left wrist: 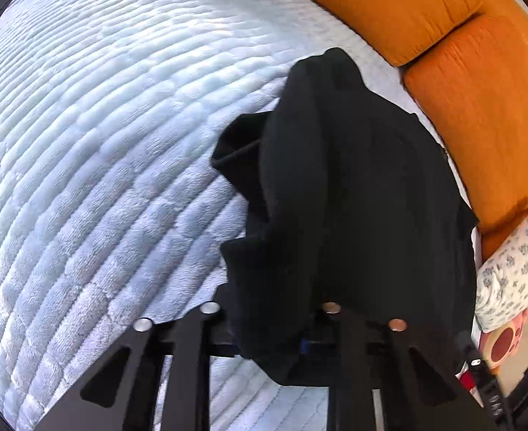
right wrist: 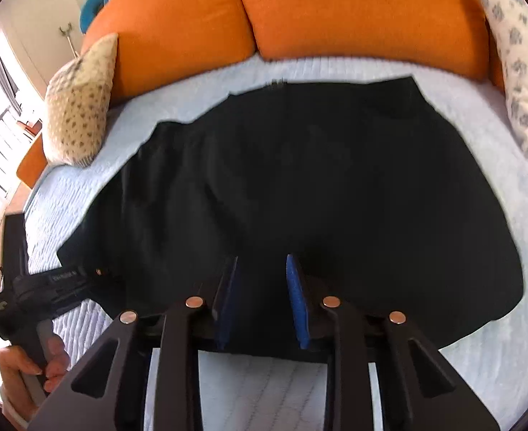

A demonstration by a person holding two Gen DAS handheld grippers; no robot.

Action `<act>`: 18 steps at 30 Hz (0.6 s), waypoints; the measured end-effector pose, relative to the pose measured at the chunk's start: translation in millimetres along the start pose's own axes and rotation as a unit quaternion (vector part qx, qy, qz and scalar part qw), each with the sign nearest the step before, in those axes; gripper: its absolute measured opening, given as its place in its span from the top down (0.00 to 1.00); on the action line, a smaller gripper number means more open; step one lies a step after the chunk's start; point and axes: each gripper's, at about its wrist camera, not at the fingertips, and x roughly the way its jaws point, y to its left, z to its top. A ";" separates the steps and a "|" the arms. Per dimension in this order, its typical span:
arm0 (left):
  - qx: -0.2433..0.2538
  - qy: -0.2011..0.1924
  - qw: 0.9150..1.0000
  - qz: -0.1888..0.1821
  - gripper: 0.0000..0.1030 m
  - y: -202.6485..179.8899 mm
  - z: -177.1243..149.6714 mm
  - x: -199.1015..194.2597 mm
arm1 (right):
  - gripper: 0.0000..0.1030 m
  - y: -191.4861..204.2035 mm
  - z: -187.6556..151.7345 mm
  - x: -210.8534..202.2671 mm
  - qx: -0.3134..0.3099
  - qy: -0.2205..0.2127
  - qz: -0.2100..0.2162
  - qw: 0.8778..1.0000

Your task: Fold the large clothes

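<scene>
A large black garment [right wrist: 300, 165] lies spread on a pale blue quilted cover [right wrist: 486, 330] over an orange sofa. In the left wrist view the black garment [left wrist: 353, 194] drapes up over my left gripper [left wrist: 274, 323], which is shut on a fold of it; the fingertips are hidden under the cloth. My right gripper [right wrist: 262, 287] is open, its blue pads [right wrist: 296, 298] apart just above the garment's near edge. The left gripper [right wrist: 48, 287] also shows at the left of the right wrist view, held by a hand.
Orange back cushions [right wrist: 353, 10] stand behind the garment. A beige patterned pillow [right wrist: 79, 100] sits at the left and a white floral pillow [right wrist: 522, 64] at the right. The quilted cover [left wrist: 102, 125] stretches wide to the left of the garment.
</scene>
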 end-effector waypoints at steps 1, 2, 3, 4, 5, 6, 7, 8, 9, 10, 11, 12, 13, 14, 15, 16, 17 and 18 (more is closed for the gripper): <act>0.000 0.000 1.000 0.001 0.80 -2.6 1.1 1.3 | 0.77 -2.2 -7.4 -0.7 0.002 0.005 -0.003 1.000; 0.000 0.000 1.000 0.001 0.81 -6.3 1.7 2.9 | 0.77 0.1 -12.3 4.4 0.004 0.009 -0.004 1.000; 0.005 -0.002 1.000 0.002 0.81 -9.6 3.3 1.7 | 0.77 0.2 -17.0 7.4 0.008 0.013 -0.004 1.000; 0.011 -0.003 1.000 0.003 0.81 -14.8 1.9 0.7 | 0.77 -3.5 -19.5 5.8 0.012 0.014 -0.002 1.000; 0.016 -0.005 1.000 0.004 0.82 -18.1 -7.7 1.9 | 0.77 -6.0 -23.4 5.7 0.015 0.012 0.003 1.000; 0.023 -0.009 1.000 0.007 0.82 -32.7 -6.9 4.6 | 0.77 -7.4 -27.0 3.0 0.016 0.006 0.004 1.000; 0.031 -0.012 0.999 0.007 0.82 -38.4 -5.7 1.2 | 0.76 -7.0 -30.7 0.4 0.015 -0.002 0.002 1.000; 0.039 -0.014 0.999 0.007 0.82 -41.2 -3.7 -3.9 | 0.76 -6.7 -36.5 -0.1 0.011 -0.008 -0.002 1.000; 0.055 -0.023 0.998 0.012 0.82 -49.9 -2.2 -10.0 | 0.76 -7.5 -42.3 5.1 0.011 -0.002 -0.007 1.000; 0.066 -0.033 0.997 0.009 0.82 -58.6 -0.7 -16.9 | 0.76 -10.9 -46.6 9.0 0.019 0.002 -0.005 1.000; 0.072 -0.039 0.997 -0.005 0.82 -68.6 1.6 -23.4 | 0.76 -17.6 -56.5 19.8 0.039 0.008 0.004 0.999; 0.079 -0.044 0.996 -0.012 0.83 -79.1 4.9 -30.5 | 0.76 -22.2 -64.8 22.2 0.052 -0.006 0.013 0.999; 0.095 -0.051 0.994 -0.018 0.83 -93.3 6.3 -36.9 | 0.76 -24.8 -69.6 19.2 0.056 -0.019 0.018 0.998; 0.109 -0.055 0.992 -0.022 0.83 -106.6 6.1 -41.7 | 0.76 -25.0 -72.8 17.0 0.060 -0.028 0.017 0.998; 0.129 -0.062 0.989 -0.028 0.83 -126.0 7.1 -48.3 | 0.76 -25.8 -73.7 16.0 0.068 -0.031 0.018 0.997; 0.144 -0.063 0.987 -0.034 0.83 -144.4 7.1 -51.6 | 0.76 -27.6 -75.4 14.7 0.081 -0.036 0.021 0.996; 0.155 -0.063 0.985 -0.038 0.83 -157.8 6.6 -53.4 | 0.76 -29.1 -78.2 12.0 0.094 -0.043 0.023 0.994; 0.170 -0.065 0.982 -0.043 0.83 -174.8 5.2 -55.4 | 0.76 -29.1 -80.8 8.9 0.103 -0.049 0.022 0.993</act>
